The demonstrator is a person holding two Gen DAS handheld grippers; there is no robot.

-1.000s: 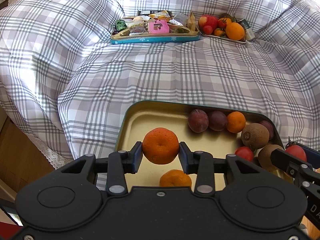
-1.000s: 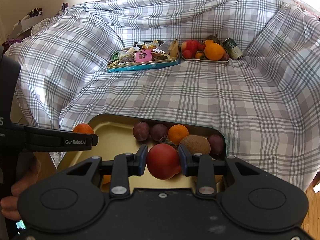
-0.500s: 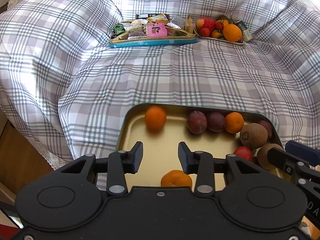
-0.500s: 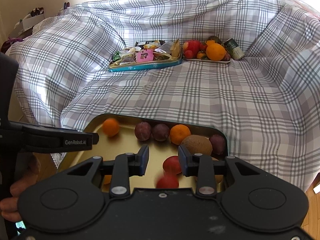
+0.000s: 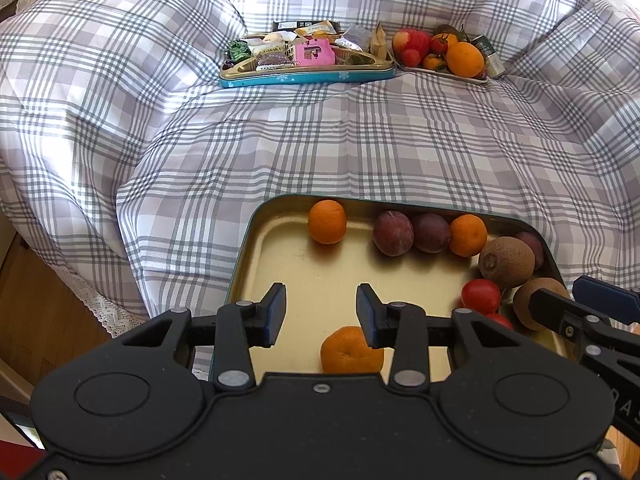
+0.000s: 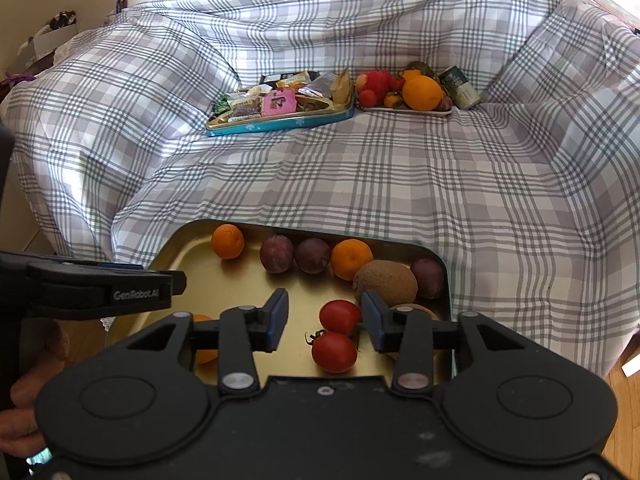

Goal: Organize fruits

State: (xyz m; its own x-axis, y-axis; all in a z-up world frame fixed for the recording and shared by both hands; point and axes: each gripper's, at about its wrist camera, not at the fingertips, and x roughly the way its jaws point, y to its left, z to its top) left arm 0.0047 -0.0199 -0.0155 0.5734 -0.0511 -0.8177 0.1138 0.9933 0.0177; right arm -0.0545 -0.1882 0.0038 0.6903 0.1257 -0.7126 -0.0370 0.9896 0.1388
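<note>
Both of my grippers are empty now: a second ago the left gripper (image 5: 321, 314) was clamped on a mandarin and the right gripper (image 6: 324, 318) on a tomato, and each has since let go. The left fingers (image 5: 274, 314) stand wide apart with nothing between them, and the released mandarin (image 5: 327, 222) has rolled to the far left corner of the gold tray (image 5: 256, 240), touching its back wall, apart from the plums (image 5: 393, 233) lined up further right. The right fingers (image 6: 276, 320) are spread just as wide; the dropped tomato (image 6: 334, 352) lies on the tray floor just below them, touching a second tomato (image 6: 340, 317). Another mandarin (image 5: 351, 350) sits near the tray's front edge. I judge this pair delivered, so the far plate of fruit (image 6: 416, 92) on the plaid-covered sofa (image 6: 400, 180) looks like my next source.
</note>
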